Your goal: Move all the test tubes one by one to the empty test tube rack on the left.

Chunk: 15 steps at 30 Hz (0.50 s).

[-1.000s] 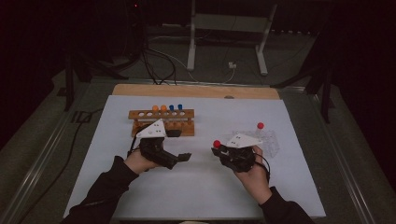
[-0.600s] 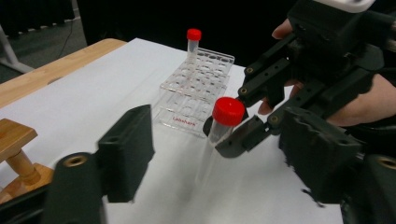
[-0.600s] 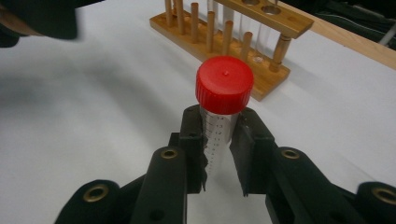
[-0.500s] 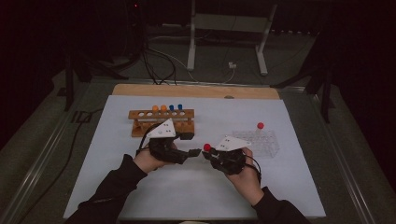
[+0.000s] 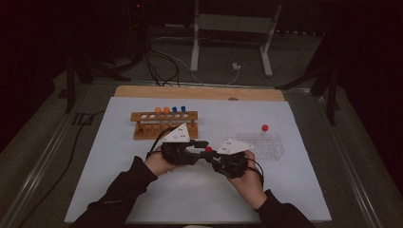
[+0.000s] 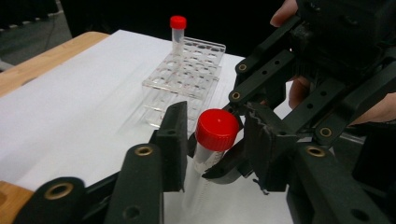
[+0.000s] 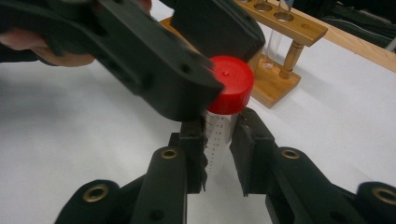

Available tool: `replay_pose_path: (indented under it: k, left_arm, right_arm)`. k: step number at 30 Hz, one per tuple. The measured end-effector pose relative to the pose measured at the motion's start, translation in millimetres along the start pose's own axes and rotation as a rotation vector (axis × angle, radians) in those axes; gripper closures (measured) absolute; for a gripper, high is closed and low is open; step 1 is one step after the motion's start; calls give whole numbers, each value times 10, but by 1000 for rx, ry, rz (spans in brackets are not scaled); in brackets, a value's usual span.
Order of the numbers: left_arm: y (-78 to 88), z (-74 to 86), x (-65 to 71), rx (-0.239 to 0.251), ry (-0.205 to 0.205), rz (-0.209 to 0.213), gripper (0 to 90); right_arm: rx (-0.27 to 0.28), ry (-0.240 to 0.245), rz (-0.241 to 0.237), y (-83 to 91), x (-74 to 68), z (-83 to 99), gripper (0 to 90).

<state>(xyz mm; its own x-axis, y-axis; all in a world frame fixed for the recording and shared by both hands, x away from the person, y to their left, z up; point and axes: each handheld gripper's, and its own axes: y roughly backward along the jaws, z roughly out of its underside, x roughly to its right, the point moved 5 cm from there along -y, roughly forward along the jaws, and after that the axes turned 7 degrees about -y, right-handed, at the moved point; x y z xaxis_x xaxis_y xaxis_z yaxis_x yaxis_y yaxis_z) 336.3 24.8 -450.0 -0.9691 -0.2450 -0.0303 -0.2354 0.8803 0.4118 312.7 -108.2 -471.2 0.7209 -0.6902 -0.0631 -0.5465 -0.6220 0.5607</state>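
A clear tube with a red screw cap (image 7: 231,86) stands upright between my two grippers near the middle of the white mat. My right gripper (image 7: 218,135) is shut on the tube's clear, marked body just under the cap. My left gripper (image 6: 212,140) comes in from the other side, and the red cap (image 6: 217,129) sits between its jaws. Those jaws have just been closing, and a thin gap still shows on each side of the cap. In the high view the left gripper (image 5: 203,146) and the right gripper (image 5: 211,154) meet tip to tip at the cap (image 5: 208,149).
A wooden tube rack (image 5: 164,124) holding orange- and blue-capped tubes stands behind the left hand. A clear plastic rack (image 5: 266,145) at the right holds one red-capped tube (image 5: 264,128). A wooden board (image 5: 199,91) borders the mat's far edge.
My left gripper moved right to the tube, and its jaws narrowed around the red cap. The right gripper carried the tube a little leftward to meet it.
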Motion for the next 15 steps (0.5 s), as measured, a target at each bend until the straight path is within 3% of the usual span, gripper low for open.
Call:
replay_pose_path:
  k: [5,11,15]
  left_arm:
    - [-33,4,-3,-4,-6,4,693]
    - [-25,4,-18,-6,-12,-9,711]
    - [37,-14,-61,-3,-13,-33,713]
  right_arm:
    - [1,1,-3,5,0,-1,746]
    - [6,-15,-6,-1,10,4,736]
    - [21,-26,3,12,29,-1,667]
